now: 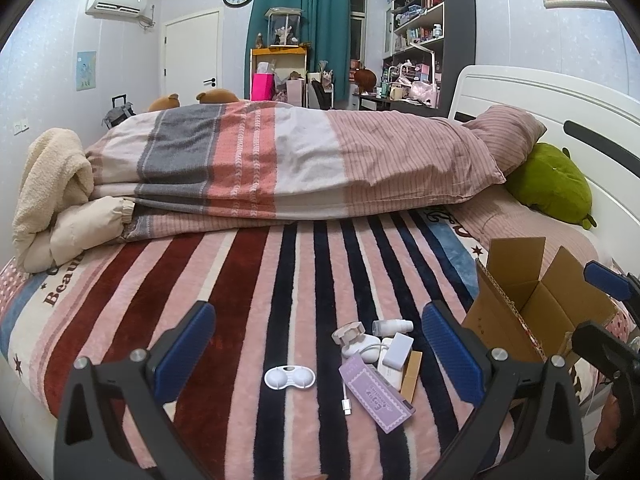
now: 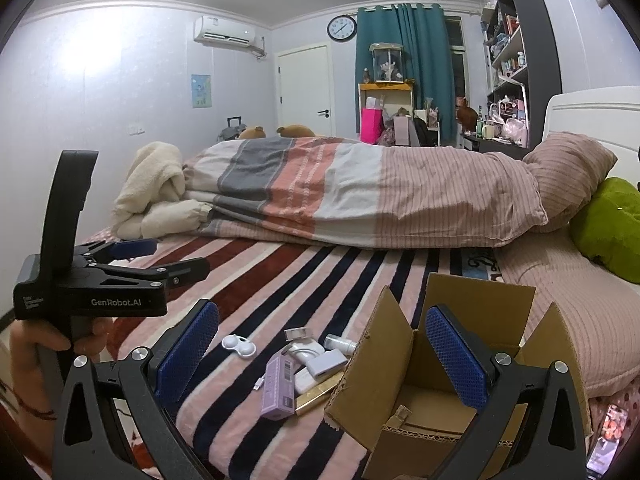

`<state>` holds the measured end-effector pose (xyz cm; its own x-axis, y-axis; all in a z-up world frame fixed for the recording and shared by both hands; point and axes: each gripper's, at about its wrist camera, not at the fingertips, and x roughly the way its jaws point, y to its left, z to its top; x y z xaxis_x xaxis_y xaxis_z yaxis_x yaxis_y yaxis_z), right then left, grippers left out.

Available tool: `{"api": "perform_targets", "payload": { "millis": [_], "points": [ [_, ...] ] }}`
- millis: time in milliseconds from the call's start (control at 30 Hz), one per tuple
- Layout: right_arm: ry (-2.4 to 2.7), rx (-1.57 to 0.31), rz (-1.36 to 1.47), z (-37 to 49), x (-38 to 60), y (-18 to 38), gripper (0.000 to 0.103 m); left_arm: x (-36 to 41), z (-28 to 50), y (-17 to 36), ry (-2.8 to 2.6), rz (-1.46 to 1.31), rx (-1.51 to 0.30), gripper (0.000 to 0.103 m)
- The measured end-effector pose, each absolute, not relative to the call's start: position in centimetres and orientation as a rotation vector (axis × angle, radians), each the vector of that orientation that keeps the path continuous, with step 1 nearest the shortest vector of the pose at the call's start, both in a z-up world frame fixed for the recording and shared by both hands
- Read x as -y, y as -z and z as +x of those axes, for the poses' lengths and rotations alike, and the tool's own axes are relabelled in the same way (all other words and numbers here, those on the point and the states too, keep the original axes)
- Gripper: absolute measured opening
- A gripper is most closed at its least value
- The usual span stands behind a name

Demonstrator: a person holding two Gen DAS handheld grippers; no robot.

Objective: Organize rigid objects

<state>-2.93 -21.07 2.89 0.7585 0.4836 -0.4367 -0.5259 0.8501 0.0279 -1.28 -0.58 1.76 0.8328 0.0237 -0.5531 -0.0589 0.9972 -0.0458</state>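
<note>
Left wrist view: left gripper [image 1: 318,344] released, blue-padded fingers spread wide, hovering above striped plush bed blanket [image 1: 240,280]. Between the fingers, toward 12 o'clock, a loose cluster of small rigid items: white twin-cup contact lens case [image 1: 289,377] apart at 9 o'clock of the pile, lilac printed flat box [image 1: 376,398] lying over a white cable with silver plug [image 1: 346,402], white rectangular adapter [image 1: 400,346], small white bottle [image 1: 392,325] on its side. Open brown cardboard box [image 1: 532,312] at 3 o'clock, flaps up, probably the destination. Right gripper [image 1: 600,308] partly seen beyond the carton.

Right wrist view: right gripper [image 2: 322,354] likewise unclenched and empty, aimed across the carton's near flap; one blue pad inside the box outline, likely staged for drop-offs. Box interior looks nearly empty, so sorting judged barely begun. Item cluster at 11 o'clock of the box, just beside it. Left gripper held upright by a hand [image 2: 36,344] at 9 o'clock.
</note>
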Motion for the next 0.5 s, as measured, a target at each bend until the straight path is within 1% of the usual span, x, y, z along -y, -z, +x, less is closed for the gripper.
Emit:
{"api": "perform_targets", "payload": {
  "millis": [200,433,500],
  "points": [
    [-0.552,-0.448,-0.100,-2.9,21.1,-2.9,0.103,0.5,-1.3,-1.7,-0.049,-0.063,-0.582,0.103],
    [-0.580,-0.404,-0.161,-4.5,18.8,-3.1,0.103,-1.7,-1.5,-0.9,-0.075,-0.064,-0.579,0.103],
    [-0.595,-0.394,-0.198,-4.9,17.5,-2.9,0.100,-2.8,-1.4,-0.3,-0.086,-0.068,-0.586,0.103]
  ]
}}
